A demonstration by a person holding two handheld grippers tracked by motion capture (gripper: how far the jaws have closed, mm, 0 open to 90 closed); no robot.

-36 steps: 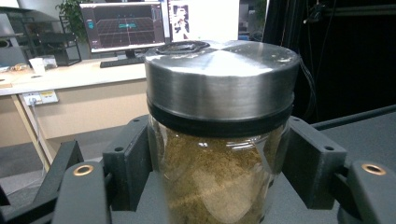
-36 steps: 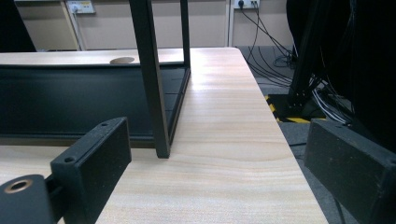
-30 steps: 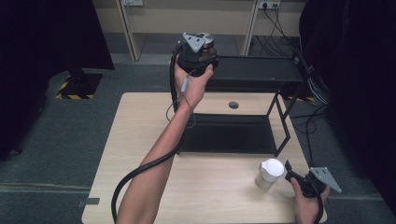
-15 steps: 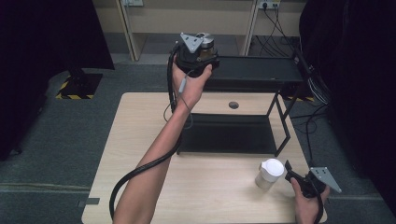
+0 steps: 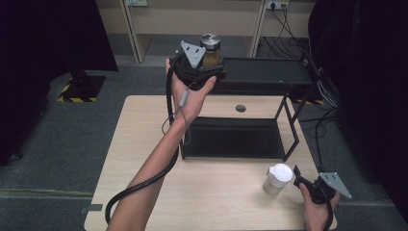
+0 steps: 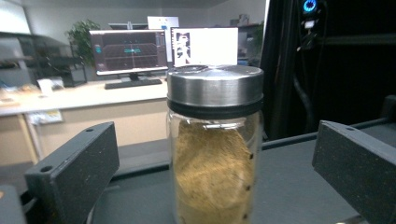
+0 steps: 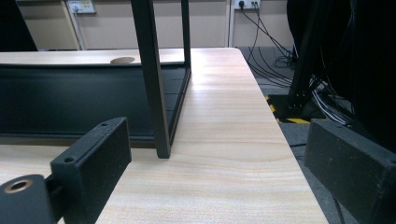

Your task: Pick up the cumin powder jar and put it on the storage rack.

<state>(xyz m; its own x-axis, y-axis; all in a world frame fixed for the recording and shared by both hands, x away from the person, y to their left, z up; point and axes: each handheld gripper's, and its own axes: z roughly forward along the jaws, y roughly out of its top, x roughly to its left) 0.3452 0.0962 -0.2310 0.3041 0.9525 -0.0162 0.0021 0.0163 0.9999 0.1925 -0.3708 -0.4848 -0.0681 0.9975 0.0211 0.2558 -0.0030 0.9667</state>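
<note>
Jar [image 6: 212,149] of brown powder with a steel lid stands on the far left end of the black rack's [image 5: 269,72] top shelf, between the wide-open jaws of the left claw [image 5: 204,65], untouched on both sides. Right claw [image 5: 308,185], open and empty, rests at the desk's [image 5: 144,144] near right, just beside a white cup [image 5: 277,178]. Since a second ago, the left claw has barely shifted.

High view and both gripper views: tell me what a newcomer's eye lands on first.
First the glass jar with a metal lid and tan powdery contents, standing on the top shelf of the black rack, between the wide-open fingers of the left gripper. Next the white cup on the wooden table near its front right, beside the right gripper, whose fingers are also open.
</note>
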